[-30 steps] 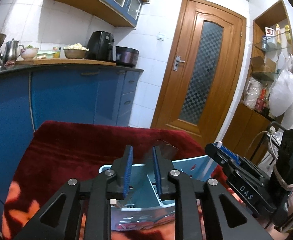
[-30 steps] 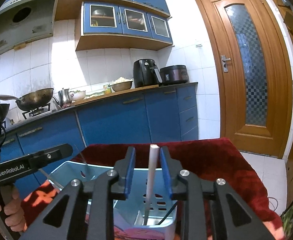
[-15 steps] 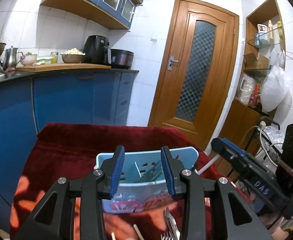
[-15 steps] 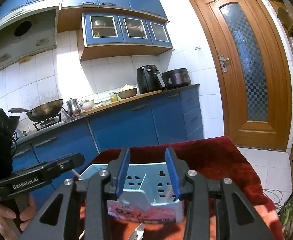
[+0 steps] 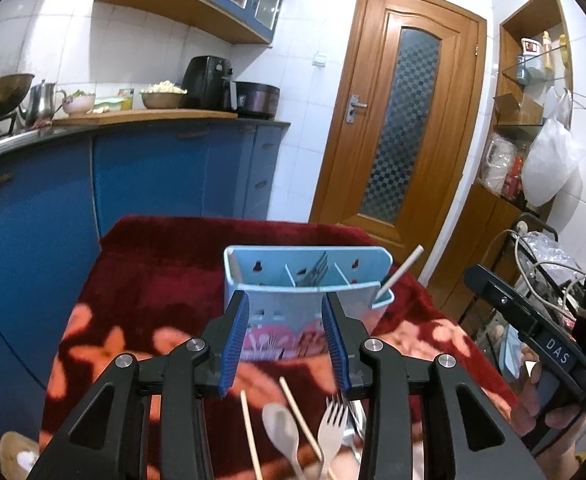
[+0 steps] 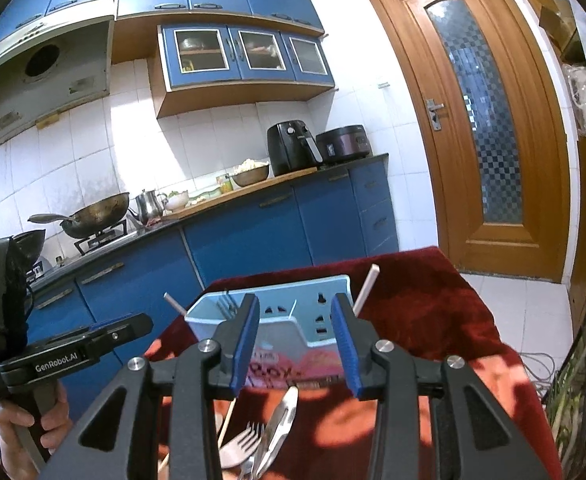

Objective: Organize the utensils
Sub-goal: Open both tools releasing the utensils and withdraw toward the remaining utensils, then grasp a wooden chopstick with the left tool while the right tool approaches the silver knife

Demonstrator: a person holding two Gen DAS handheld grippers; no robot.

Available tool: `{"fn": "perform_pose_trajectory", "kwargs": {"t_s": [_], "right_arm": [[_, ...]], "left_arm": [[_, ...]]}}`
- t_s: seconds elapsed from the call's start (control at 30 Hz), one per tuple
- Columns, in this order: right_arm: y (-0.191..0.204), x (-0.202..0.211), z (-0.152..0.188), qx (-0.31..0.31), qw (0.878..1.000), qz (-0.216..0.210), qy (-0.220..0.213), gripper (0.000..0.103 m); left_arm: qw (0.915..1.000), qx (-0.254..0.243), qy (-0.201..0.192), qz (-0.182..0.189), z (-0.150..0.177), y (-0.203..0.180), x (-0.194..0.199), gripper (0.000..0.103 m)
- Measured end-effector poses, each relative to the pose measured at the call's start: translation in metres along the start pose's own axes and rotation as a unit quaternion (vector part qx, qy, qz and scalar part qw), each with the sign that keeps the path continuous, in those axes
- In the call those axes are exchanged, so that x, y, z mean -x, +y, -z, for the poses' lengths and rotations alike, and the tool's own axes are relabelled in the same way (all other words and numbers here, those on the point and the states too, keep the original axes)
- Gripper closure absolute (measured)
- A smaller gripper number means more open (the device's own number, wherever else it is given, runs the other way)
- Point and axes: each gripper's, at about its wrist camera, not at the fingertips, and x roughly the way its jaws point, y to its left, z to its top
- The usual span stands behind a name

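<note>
A light blue utensil holder point(image 5: 307, 280) point(image 6: 293, 320) with dividers stands on the red floral cloth point(image 5: 153, 280). A white chopstick point(image 5: 399, 272) point(image 6: 365, 288) leans out of its right compartment, and a fork point(image 6: 225, 306) stands in another. My left gripper point(image 5: 287, 344) is open and empty, just in front of the holder. My right gripper point(image 6: 295, 344) is open and empty too. On the cloth below lie chopsticks point(image 5: 251, 436), a beige spoon point(image 5: 281, 432), a beige fork point(image 5: 331, 428) point(image 6: 237, 444) and a metal knife point(image 6: 277, 424).
Blue kitchen cabinets point(image 5: 153, 176) and a counter with an air fryer point(image 6: 289, 148) and a wok point(image 6: 97, 216) stand behind the table. A wooden door point(image 5: 397, 128) is at the back right. A wire rack with cables point(image 5: 541, 256) is at the right.
Both grippers opened and drew back from the holder. The right one let go of the white chopstick, which now leans in the holder. Loose utensils came into view below.
</note>
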Motion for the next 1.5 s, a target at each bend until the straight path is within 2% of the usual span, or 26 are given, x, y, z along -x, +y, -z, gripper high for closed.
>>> {"fn": "perform_pose_trajectory", "kwargs": {"t_s": [0.43, 0.57, 0.87, 1.37, 1.5], "right_arm": [[0.001, 0.021, 0.028, -0.013, 0.999, 0.010, 0.039, 0.062], [-0.002, 0.024, 0.037, -0.014, 0.998, 0.015, 0.056, 0.062], [-0.012, 0.025, 0.057, -0.021, 0.995, 0.026, 0.093, 0.062], [-0.022, 0.019, 0.076, -0.039, 0.991, 0.023, 0.125, 0.062], [-0.023, 0.019, 0.078, -0.040, 0.991, 0.023, 0.128, 0.062]], "left_arm": [[0.9984, 0.010, 0.050, -0.023, 0.028, 0.012, 0.012, 0.064], [0.9964, 0.009, 0.077, -0.034, 0.039, 0.014, 0.009, 0.064], [0.9877, 0.007, 0.149, -0.047, 0.066, 0.017, -0.008, 0.064], [0.9680, 0.007, 0.249, -0.032, 0.085, 0.024, -0.048, 0.065], [0.9620, 0.009, 0.272, -0.027, 0.083, 0.027, -0.058, 0.076]]}}
